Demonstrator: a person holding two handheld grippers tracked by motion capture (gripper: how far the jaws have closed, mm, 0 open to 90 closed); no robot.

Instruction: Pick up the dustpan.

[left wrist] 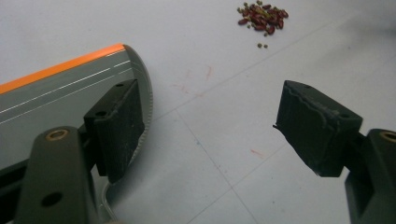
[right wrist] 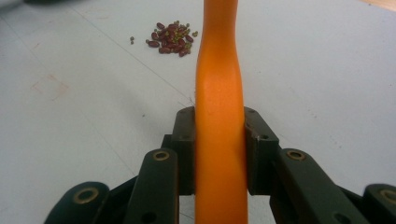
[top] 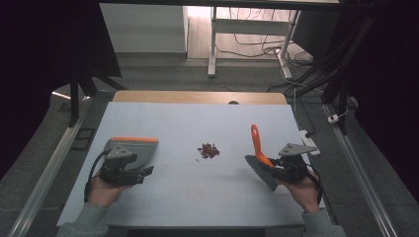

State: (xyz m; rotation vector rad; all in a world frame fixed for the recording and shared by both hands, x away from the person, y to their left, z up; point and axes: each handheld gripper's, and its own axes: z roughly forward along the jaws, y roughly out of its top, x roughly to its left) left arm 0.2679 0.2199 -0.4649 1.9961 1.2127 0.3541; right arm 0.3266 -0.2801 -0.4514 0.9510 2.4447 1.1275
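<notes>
A small pile of red beans [top: 209,150] [left wrist: 262,17] [right wrist: 172,39] lies near the middle of the pale blue mat [top: 197,197]. To its left rests a grey dustpan with an orange rim [top: 136,148] [left wrist: 56,98]. My left gripper [top: 146,171] [left wrist: 210,100] is open wide just in front of the pan, with one pad [left wrist: 116,126] over the pan's curved edge and nothing pressed between the jaws. On the right, my right gripper [top: 276,165] [right wrist: 219,116] is shut on the orange handle [top: 256,140] [right wrist: 219,70] of a brush, whose grey bristle head [top: 262,173] points down at the mat.
A wooden table edge [top: 197,97] shows behind the mat. A white power strip [top: 310,140] lies just off the mat's right side. Metal rails [top: 360,177] run along both sides, and desk legs and cables stand on the floor beyond.
</notes>
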